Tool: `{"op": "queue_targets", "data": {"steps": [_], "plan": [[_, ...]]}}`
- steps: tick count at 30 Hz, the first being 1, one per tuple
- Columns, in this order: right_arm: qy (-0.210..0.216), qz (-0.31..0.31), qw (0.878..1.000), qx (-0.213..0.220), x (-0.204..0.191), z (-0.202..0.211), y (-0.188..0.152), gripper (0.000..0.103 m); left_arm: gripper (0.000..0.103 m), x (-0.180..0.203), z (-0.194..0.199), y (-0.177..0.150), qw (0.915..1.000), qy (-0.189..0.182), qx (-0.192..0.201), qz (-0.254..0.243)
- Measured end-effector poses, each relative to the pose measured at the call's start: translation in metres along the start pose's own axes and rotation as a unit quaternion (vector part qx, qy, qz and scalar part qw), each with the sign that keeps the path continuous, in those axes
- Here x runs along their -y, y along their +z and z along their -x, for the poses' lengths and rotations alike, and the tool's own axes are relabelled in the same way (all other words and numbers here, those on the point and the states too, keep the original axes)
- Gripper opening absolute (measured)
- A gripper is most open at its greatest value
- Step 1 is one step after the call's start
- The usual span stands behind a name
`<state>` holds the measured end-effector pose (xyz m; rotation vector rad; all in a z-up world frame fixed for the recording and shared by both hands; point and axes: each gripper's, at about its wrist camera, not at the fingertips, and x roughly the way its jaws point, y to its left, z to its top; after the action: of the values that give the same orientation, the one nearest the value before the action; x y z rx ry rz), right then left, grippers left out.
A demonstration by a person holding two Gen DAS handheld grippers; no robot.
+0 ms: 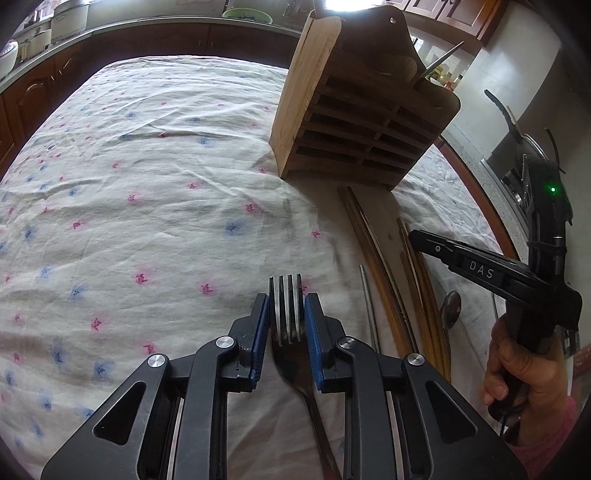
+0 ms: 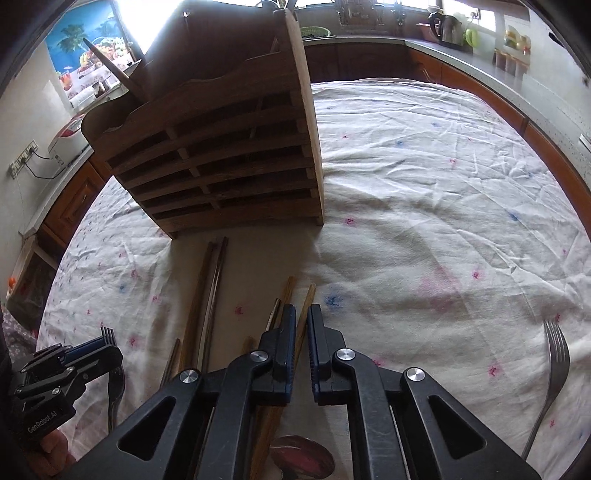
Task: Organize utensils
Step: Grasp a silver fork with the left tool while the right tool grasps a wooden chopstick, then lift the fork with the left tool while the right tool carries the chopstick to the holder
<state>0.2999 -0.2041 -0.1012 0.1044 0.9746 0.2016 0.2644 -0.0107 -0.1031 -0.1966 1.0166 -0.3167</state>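
My left gripper (image 1: 287, 301) is shut on a steel fork (image 1: 286, 314), pads against the sides of its head, tines pointing forward; it also shows in the right wrist view (image 2: 110, 339). A slatted wooden utensil holder (image 1: 354, 122) stands ahead on the cloth, with a utensil or two poking out of its top. My right gripper (image 2: 302, 321) hovers over several chopsticks (image 2: 207, 295), its jaws a narrow gap apart around one wooden chopstick (image 2: 303, 325); I cannot tell if it grips. The right gripper shows in the left wrist view (image 1: 417, 236).
A second fork (image 2: 554, 365) lies on the floral tablecloth (image 1: 147, 166) at the right. A spoon (image 1: 451, 308) lies by the chopsticks. Kitchen counters with pots, a kettle (image 2: 445, 26) and jars ring the table.
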Motion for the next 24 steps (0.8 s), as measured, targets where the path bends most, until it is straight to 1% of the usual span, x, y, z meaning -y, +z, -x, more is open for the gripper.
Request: {"op": "queue_targets", "data": {"steps": [2,6,9,12,15,21,24], "plan": [[-0.001,0.001,1.0,0.0,-0.001,-0.002,0.003,0.006,0.019,0.003,-0.001,0.002,1.0,0.005,-0.002,-0.006],[0.012,-0.013,1.0,0.009,0.004,-0.002,0.003,0.007,0.019,0.007,-0.003,0.002,0.9996,0.011,-0.001,-0.024],[0.044,-0.035,0.998,0.016,0.008,0.005,-0.003,0.005,0.018,0.008,-0.002,0.001,0.9996,0.011,0.001,-0.027],[0.054,-0.037,0.997,0.037,0.003,0.02,-0.008,0.005,0.018,0.006,0.004,-0.001,0.9997,0.007,0.006,-0.022],[0.071,-0.04,0.995,0.054,0.003,0.039,-0.009,0.005,0.018,0.006,0.018,-0.003,0.9997,0.002,0.019,-0.018],[0.105,-0.045,0.989,0.099,0.003,0.085,-0.014,0.005,0.017,0.012,0.06,-0.004,0.9979,-0.01,0.061,-0.018],[0.109,-0.037,0.986,0.119,-0.001,0.106,-0.017,0.005,0.017,0.016,0.081,-0.006,0.9964,-0.018,0.08,-0.019]]}}
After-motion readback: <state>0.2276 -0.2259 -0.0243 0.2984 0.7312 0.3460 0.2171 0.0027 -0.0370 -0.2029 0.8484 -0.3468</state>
